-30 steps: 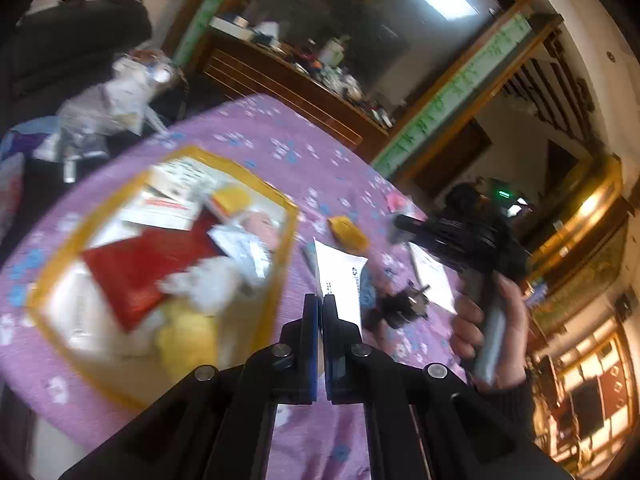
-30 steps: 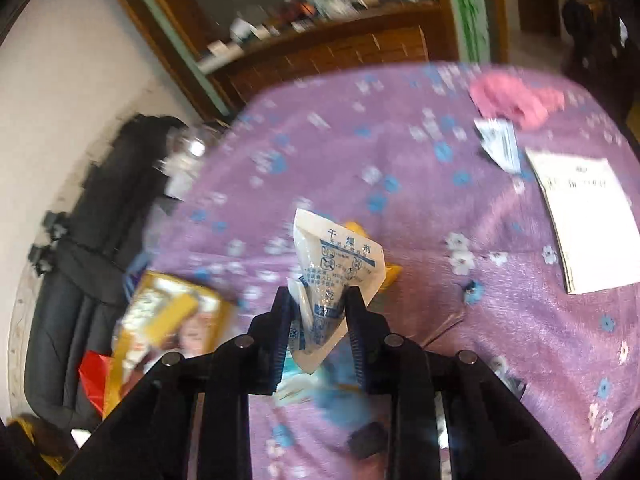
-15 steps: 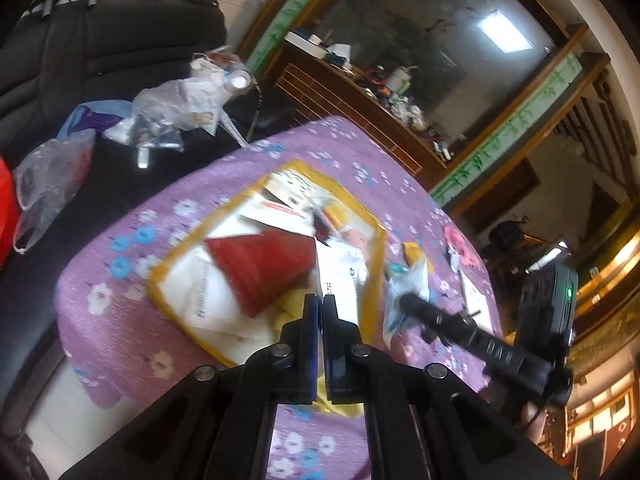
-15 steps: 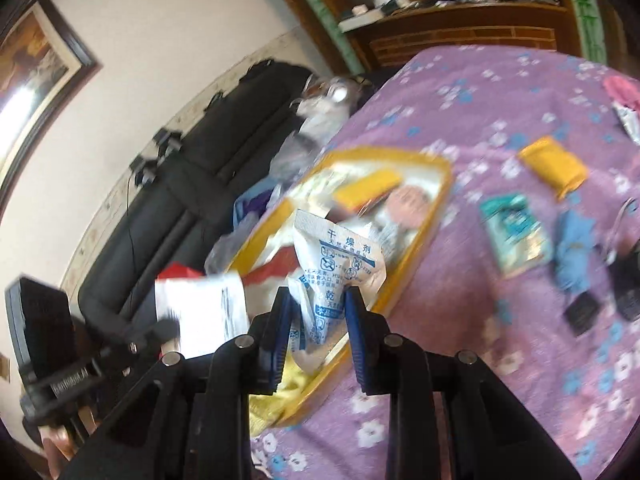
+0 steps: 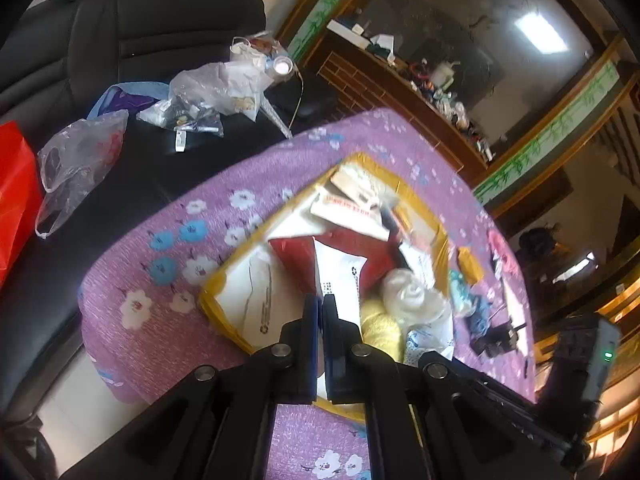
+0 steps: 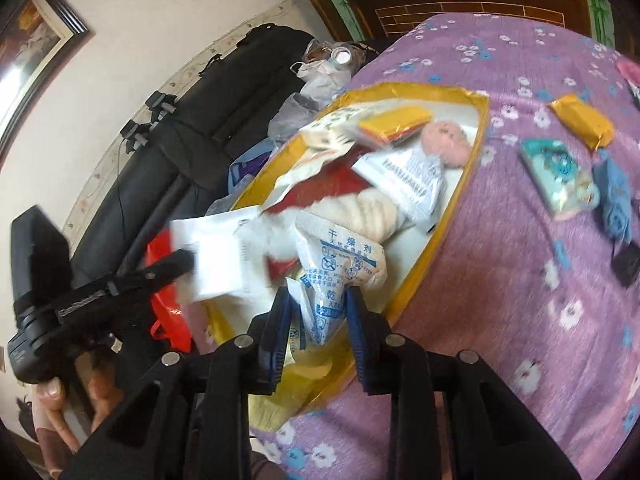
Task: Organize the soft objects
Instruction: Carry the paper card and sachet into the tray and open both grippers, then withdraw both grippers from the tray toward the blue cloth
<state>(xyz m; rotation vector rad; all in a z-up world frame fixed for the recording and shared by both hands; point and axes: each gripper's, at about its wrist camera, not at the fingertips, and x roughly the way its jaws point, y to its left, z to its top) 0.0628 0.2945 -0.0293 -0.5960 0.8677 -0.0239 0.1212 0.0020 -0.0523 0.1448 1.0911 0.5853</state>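
Desiccant sachet (image 6: pixel 340 268), white with blue print, hangs between the jaws of the right gripper (image 6: pixel 316 312) directly above the near end of the yellow-rimmed tray (image 6: pixel 476 152). Those jaws have just been opening, with the sachet between them; the right-hand pad appears to have come off the paper, so I judge this to be the release step, the sachet about to fall among the contents. The left gripper (image 5: pixel 320 344) has its jaws pressed together on a thin white sheet (image 5: pixel 344 280), which it holds over the same tray from the other side. The next move calls for a wider spread on the right and a clean lift away, then the sheet let go likewise.

The tray already carries a red packet (image 6: pixel 320 184), a pale knitted bundle (image 6: pixel 372 212), a pink puff (image 6: pixel 446 140) and further sachets. On the purple flowered worktop (image 6: pixel 520 220) beside it, a gold packet (image 6: pixel 582 120), a teal packet (image 6: pixel 558 172) and a blue cloth (image 6: pixel 612 192) lie unsorted.

Motion blur smears the tray contents in the left wrist view. Whether the left-hand pad touches the sachet cannot be told. The tray's near corner is hidden behind the gripper bodies.
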